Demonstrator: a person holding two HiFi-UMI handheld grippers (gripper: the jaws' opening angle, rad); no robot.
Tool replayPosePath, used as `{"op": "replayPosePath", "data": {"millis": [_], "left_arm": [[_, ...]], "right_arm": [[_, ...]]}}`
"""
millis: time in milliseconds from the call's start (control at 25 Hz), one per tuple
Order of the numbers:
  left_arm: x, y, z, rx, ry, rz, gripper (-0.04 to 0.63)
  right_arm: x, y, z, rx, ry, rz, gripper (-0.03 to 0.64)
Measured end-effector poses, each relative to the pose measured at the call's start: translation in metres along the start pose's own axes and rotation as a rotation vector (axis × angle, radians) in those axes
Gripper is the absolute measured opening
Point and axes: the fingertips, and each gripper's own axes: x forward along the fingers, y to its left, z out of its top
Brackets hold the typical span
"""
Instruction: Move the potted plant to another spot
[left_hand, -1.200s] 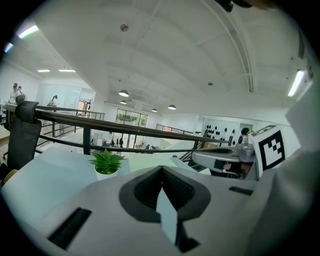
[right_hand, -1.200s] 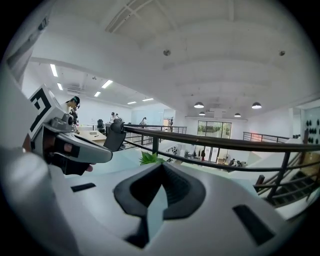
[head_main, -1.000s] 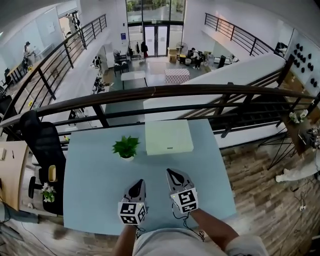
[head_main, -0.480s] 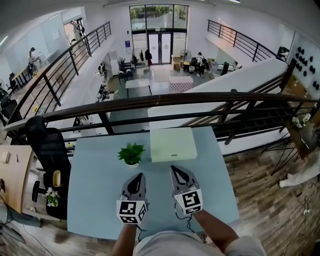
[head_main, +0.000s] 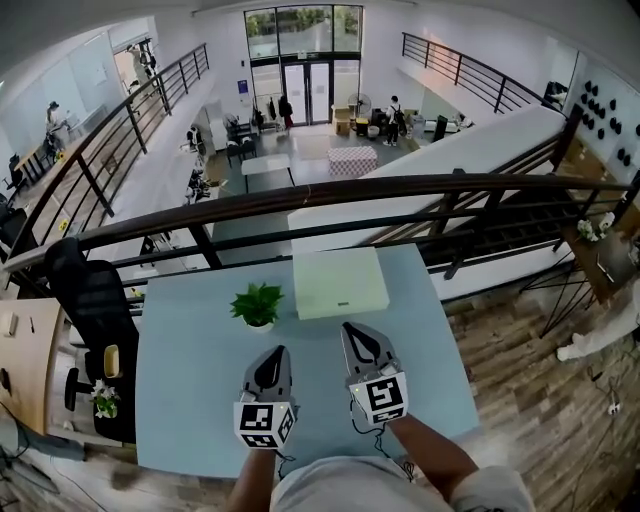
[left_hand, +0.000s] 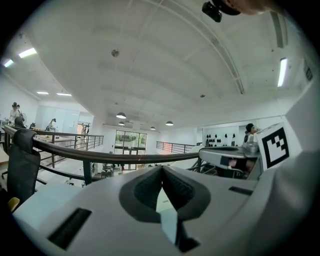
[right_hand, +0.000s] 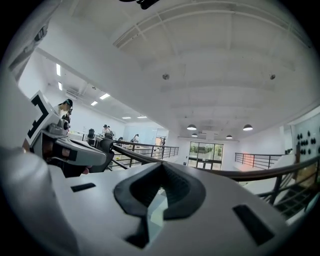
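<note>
Both grippers closed tip to tip, nothing between the jaws; left gripper (head_main: 272, 353) and right gripper (head_main: 353, 329) over the near table (head_main: 180, 400); potted plant (head_main: 257, 305) ahead of the left one, clear of both, just left of the flat box (head_main: 338, 282); spiky green leaves, small round white pot; matte pale-blue tabletop; ribbed black pads (left_hand: 176, 190).

a pale blue rectangular table (head_main: 190, 400) bears a small green leafy plant in a white pot (head_main: 257, 303) at eleven o'clock of its middle, and a flat pale square box (head_main: 339, 282) at one o'clock, just beside it.
</note>
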Motion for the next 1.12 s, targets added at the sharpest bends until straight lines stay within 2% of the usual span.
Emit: {"op": "replayPosePath", "data": {"millis": [640,1120], "left_arm": [[-0.005,0.001,-0.003,-0.007,-0.007,0.001,0.012],[0.001,-0.003,-0.003,-0.015,-0.011,-0.024,0.012]], "right_arm": [[-0.006,0.003,0.008,-0.037,0.013,-0.002,0.002],[-0.010,-0.010,0.005,-0.031,0.003,-0.051,0.002]]}}
